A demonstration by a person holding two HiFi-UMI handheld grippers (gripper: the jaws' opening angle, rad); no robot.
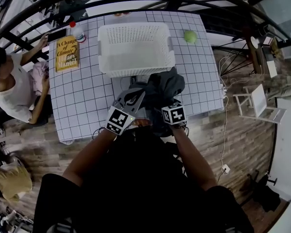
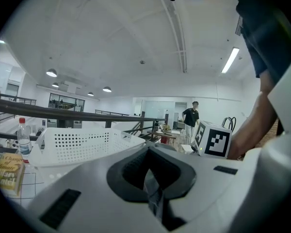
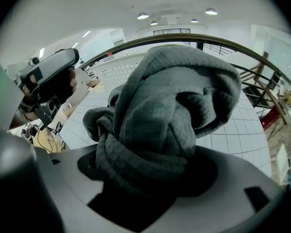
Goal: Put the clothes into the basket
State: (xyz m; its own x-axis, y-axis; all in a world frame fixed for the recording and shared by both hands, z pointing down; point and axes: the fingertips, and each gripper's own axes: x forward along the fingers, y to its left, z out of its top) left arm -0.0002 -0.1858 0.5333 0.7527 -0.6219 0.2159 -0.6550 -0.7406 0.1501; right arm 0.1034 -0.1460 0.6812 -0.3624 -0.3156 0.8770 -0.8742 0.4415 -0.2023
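Note:
A grey garment (image 1: 163, 87) hangs bunched over the front edge of the table, just in front of the white perforated basket (image 1: 136, 27). My right gripper (image 1: 161, 106) is shut on the garment. In the right gripper view the cloth (image 3: 169, 115) bulges out of the gripper (image 3: 155, 171) and hides its jaws. My left gripper (image 1: 131, 101) is close beside it on the left, tilted upward, with nothing in it. In the left gripper view its jaws (image 2: 153, 193) stand together, with the basket (image 2: 82, 144) to the left. The basket holds nothing.
The table (image 1: 87, 96) has a white grid cloth. On it lie a yellow book (image 1: 67, 53), a bottle (image 1: 77, 32) and a green ball (image 1: 190, 36). A person (image 1: 9, 89) sits at the table's left side. A white stool (image 1: 257, 103) stands on the floor at right.

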